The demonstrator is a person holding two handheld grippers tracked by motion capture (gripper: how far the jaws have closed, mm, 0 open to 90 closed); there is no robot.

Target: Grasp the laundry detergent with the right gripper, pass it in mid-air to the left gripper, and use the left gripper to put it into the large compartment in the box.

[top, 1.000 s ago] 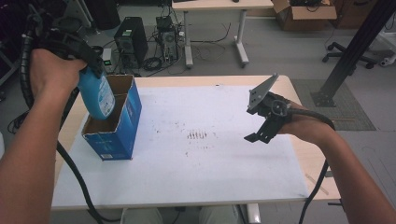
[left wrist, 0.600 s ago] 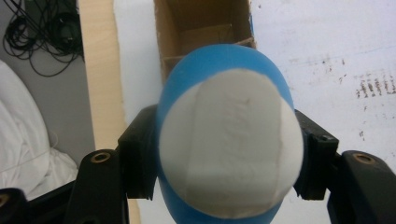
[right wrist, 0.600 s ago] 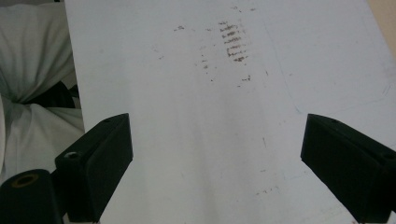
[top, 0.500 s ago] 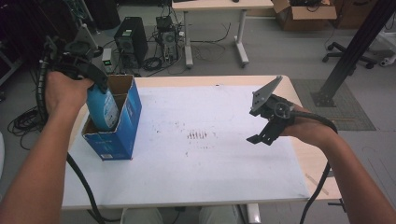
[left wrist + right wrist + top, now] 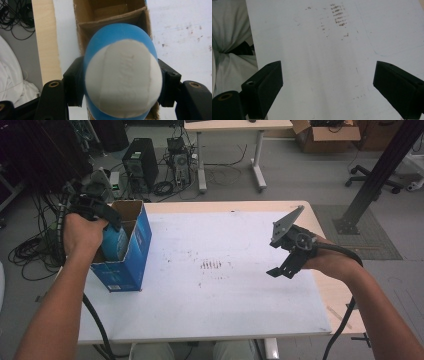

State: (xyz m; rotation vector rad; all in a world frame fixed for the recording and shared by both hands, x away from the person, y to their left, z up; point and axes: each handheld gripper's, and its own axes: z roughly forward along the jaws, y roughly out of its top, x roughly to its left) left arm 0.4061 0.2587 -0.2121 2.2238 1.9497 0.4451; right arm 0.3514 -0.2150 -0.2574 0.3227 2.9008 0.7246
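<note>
Hiding behind box wall (image 5: 131, 251): bottle (image 5: 114, 242)

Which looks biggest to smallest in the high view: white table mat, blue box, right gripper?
1. White table mat.
2. Blue box.
3. Right gripper, raised nearer the camera, so it is probably flattered.

One bottle (image 5: 121, 80), one box (image 5: 131, 262), two tongs.
</note>
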